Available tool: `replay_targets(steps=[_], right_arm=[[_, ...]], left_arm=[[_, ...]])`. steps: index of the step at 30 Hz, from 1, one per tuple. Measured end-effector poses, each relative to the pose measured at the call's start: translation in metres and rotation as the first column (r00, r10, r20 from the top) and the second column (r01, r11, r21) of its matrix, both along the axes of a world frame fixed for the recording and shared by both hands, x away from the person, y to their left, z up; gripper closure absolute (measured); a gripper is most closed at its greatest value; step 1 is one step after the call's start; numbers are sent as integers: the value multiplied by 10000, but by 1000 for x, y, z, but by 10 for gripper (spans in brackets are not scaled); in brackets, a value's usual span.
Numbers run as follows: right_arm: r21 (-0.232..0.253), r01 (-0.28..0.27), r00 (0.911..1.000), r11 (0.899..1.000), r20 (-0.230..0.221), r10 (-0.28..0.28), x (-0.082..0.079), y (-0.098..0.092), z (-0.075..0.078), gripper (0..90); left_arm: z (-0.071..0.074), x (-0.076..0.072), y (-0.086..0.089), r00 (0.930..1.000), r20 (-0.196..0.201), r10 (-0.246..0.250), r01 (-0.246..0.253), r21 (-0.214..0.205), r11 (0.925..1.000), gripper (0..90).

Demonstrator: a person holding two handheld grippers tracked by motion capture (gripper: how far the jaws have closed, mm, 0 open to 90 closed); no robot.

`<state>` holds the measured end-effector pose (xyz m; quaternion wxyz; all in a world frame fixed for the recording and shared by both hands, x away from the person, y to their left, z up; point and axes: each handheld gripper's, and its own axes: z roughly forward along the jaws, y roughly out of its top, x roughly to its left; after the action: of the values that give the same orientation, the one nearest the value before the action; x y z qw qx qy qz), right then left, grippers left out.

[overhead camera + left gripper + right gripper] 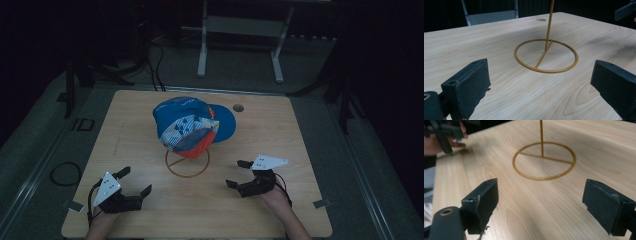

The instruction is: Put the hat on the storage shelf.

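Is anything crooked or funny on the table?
A little: the blue cap sits tilted on its gold wire stand, orange underside showing, brim pointing right. Nothing looks spilled or broken.

no readable text, white marks on the blue cap [186, 122] too blurred

Left gripper [134, 181] near left, low, jaws spread wide, nothing between, aimed far-right. Grey plate [107, 188] on top, tilted. Left hand [102, 220] behind, forearm entering from near edge. Right gripper [238, 173] near right, jaws spread wide, nothing between, aimed left. Grey plate [268, 162] on top. Right hand [277, 199] behind, forearm entering from near edge. Grippers well apart.
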<state>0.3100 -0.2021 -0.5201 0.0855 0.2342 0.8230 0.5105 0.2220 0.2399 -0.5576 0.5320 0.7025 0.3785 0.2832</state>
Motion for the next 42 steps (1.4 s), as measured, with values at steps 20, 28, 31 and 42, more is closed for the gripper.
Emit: replay_targets(steps=[20,28,31,42], right_arm=[[-912,211,9996,9956,197,-194,-4,-34,-40,133],[-779,549,9983,9955,227,-533,-3,-46,-42,134],[-1004,530,9983,9935,304,-502,-2,-48,-44,134],[-890,836,9955,9925,526,-792,2,-65,-43,136]], left_arm=[[-3,1,1,9999,-156,-48,47,-62,10000,26],[-3,0,2,9999,-92,-52,51,-78,10000,26],[-3,0,2,10000,-87,-35,34,-106,9999,26],[-2,-1,4,10000,-69,72,-73,-129,9999,26]])
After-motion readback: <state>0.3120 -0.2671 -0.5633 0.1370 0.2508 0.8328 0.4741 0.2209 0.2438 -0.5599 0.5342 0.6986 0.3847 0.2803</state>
